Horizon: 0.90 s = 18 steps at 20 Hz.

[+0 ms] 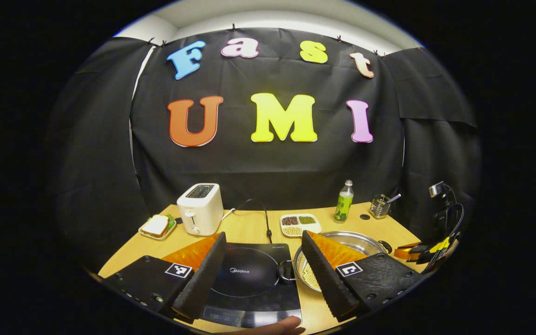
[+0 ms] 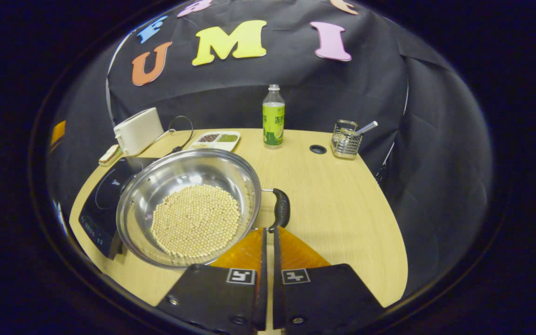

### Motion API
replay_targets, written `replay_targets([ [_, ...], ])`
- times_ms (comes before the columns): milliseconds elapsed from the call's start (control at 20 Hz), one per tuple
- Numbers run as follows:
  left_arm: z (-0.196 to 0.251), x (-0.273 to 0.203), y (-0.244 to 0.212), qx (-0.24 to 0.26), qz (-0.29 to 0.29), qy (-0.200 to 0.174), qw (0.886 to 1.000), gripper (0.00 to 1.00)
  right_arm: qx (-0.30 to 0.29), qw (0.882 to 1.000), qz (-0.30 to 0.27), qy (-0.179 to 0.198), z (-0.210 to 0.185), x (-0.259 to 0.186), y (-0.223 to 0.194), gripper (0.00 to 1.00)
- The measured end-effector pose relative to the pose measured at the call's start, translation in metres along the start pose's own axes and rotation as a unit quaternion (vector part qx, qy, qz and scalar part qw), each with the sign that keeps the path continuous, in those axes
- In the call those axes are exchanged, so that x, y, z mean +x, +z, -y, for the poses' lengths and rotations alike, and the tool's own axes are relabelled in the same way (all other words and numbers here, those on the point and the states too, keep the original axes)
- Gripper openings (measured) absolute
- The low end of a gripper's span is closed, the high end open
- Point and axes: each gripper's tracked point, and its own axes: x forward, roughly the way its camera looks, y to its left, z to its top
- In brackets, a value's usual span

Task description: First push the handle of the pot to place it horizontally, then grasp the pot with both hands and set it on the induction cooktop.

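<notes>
A steel pot [image 2: 189, 179] holding pale beans [image 2: 196, 221] sits on the wooden table [image 2: 342, 209], just right of the black induction cooktop [image 2: 103, 195]. Its black right handle [image 2: 281, 208] stands roughly upright beside the rim. My right gripper [image 2: 269, 229] is shut, with its tips right at the lower end of that handle and nothing between the fingers. My left gripper [image 1: 264, 235] hangs open above the cooktop [image 1: 249, 274], with the pot [image 1: 361, 242] to its right and the pot's left handle [image 1: 286, 271] near its right finger. The right gripper [image 1: 419, 251] shows beyond the pot.
A white toaster [image 1: 200, 208] and a sandwich plate [image 1: 157, 226] stand at the back left. A sectioned dish of beans [image 1: 299, 223], a green bottle [image 2: 273, 118] and a wire utensil holder [image 2: 346, 139] line the back. A fingertip [image 1: 282, 325] rests by the cooktop's front edge.
</notes>
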Motion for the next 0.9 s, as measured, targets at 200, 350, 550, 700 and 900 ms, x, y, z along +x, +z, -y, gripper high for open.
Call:
replay_targets([
  [200, 0.016, 0.029, -0.034, -0.004, -0.054, -0.014, 0.998, 0.96, 0.032, 0.999, 0.0, 0.012, 0.006, 0.007, 0.004, 0.83],
  [350, 0.022, 0.049, -0.066, -0.018, -0.102, -0.02, 0.994, 0.97, 0.067, 0.997, -0.004, 0.021, 0.013, 0.012, 0.012, 0.8],
  [550, 0.029, 0.074, -0.096, -0.021, -0.15, -0.023, 0.988, 0.96, 0.057, 0.998, -0.005, 0.027, 0.015, 0.022, 0.021, 0.82],
  [700, 0.03, 0.088, -0.11, -0.021, -0.17, -0.018, 0.985, 0.95, 0.043, 0.998, -0.011, 0.037, 0.009, 0.032, 0.026, 0.82],
  [900, 0.034, 0.098, -0.121, -0.028, -0.191, -0.02, 0.981, 0.95, 0.04, 0.998, -0.026, 0.048, 0.001, 0.048, 0.026, 0.82],
])
